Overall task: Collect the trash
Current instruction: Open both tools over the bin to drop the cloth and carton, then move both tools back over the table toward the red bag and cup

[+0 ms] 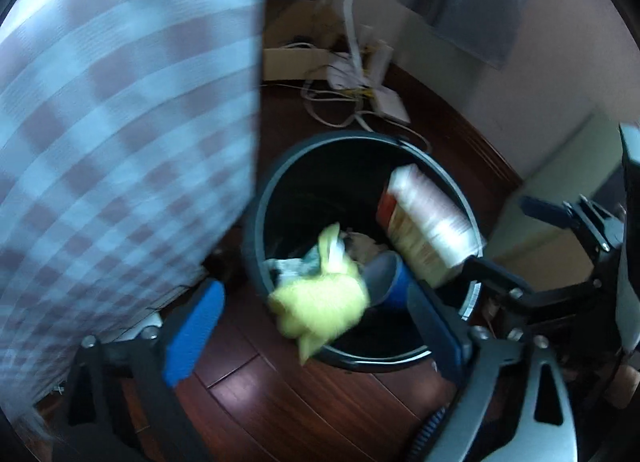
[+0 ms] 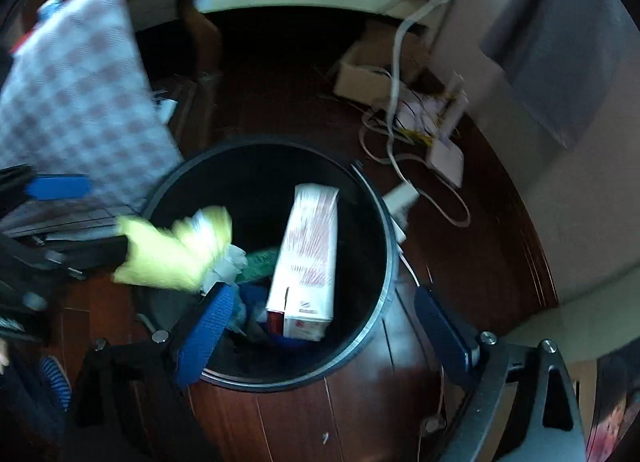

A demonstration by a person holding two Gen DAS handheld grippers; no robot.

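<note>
Trash: yellow crumpled wrapper [image 1: 320, 302] blurred over the near rim of the black bin [image 1: 256, 221], low centre of the left view, seemingly dropping in; red-and-white carton [image 2: 308, 258] standing tilted inside among other scraps. Best to keep both tools over the bin's mouth until the pieces settle, then lift straight up clear of the rim. Left gripper [image 1: 312, 326] spread wide, empty, wrapper between and just beyond its blue pads. Right gripper [image 2: 324, 326] likewise wide, empty, carton just ahead. Checked cloth [image 1: 120, 121] hanging upper left.
</note>
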